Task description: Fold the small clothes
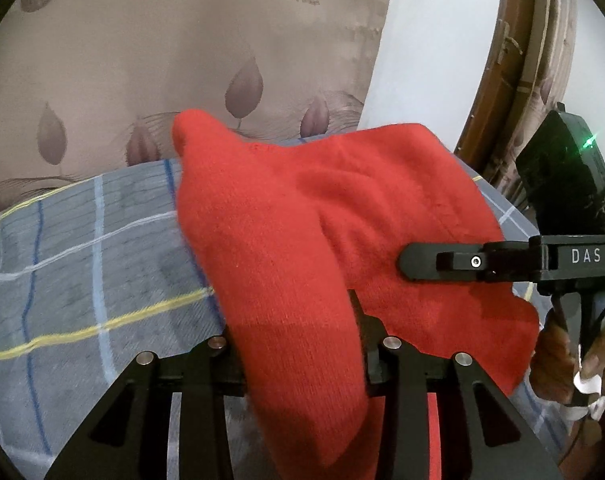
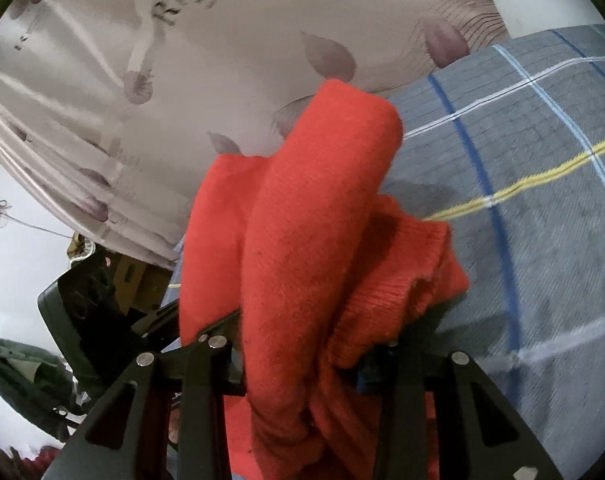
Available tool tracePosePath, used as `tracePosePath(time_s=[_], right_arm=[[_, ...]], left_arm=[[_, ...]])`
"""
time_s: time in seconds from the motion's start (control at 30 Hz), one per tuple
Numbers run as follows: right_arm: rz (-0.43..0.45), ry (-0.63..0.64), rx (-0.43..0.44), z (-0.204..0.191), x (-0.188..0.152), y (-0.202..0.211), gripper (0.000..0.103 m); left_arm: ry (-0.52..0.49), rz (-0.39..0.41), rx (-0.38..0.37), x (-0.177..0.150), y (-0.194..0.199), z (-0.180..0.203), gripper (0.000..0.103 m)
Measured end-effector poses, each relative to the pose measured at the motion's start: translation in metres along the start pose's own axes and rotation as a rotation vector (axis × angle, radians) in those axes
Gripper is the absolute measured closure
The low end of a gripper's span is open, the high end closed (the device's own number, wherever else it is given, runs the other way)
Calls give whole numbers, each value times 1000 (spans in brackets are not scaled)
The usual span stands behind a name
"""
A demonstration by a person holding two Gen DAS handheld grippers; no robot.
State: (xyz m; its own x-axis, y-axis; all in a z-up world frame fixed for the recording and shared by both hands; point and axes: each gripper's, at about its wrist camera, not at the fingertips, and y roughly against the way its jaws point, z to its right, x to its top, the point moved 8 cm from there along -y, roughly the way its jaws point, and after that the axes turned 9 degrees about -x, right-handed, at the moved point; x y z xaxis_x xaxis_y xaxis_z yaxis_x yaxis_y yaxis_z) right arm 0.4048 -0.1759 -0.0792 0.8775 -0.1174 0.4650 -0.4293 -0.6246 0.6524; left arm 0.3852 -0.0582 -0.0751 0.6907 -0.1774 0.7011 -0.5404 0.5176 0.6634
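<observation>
A red knit garment (image 1: 302, 216) hangs lifted above the grey plaid bedsheet (image 1: 82, 264). My left gripper (image 1: 290, 320) is shut on one thick fold of it, and the cloth hides the fingertips. In the same view my right gripper (image 1: 422, 266) comes in from the right, held by a hand (image 1: 558, 352), with one finger lying against the garment's right part. In the right wrist view the red garment (image 2: 314, 200) is bunched, ribbed hem included, between the fingers of my right gripper (image 2: 302, 340), which is shut on it. The left gripper (image 2: 158, 318) shows at the left behind the cloth.
A beige curtain (image 1: 162, 60) with a leaf print hangs behind the bed. A white wall and a brown wooden door frame (image 1: 514, 80) stand at the right. The plaid sheet (image 2: 522, 200) spreads out to the right, and dark green fabric (image 2: 18, 364) lies at lower left.
</observation>
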Motion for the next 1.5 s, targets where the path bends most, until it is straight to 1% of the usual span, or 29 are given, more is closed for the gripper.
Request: tracePosePath(time_s=[0.2, 0.33, 0.43, 0.6, 0.9, 1.17, 1.5], right_arm=[[8, -16, 56, -39, -29, 12, 69], [5, -17, 84, -56, -48, 18, 69], [-4, -21, 103, -70, -63, 20, 69], [-21, -25, 115, -80, -83, 22, 69], [-47, -33, 117, -91, -107, 20, 69], [-64, -29, 91, -90, -123, 18, 70], [-72, -24, 72, -84, -129, 13, 70]], left_arm=[[10, 8, 18, -22, 51, 2, 65], [6, 8, 32, -38, 81, 6, 65], [9, 7, 37, -47, 97, 5, 65], [23, 5, 43, -64, 114, 5, 65], [64, 5, 39, -88, 130, 0, 65], [97, -5, 17, -108, 127, -3, 65], [105, -20, 15, -113, 119, -8, 65]])
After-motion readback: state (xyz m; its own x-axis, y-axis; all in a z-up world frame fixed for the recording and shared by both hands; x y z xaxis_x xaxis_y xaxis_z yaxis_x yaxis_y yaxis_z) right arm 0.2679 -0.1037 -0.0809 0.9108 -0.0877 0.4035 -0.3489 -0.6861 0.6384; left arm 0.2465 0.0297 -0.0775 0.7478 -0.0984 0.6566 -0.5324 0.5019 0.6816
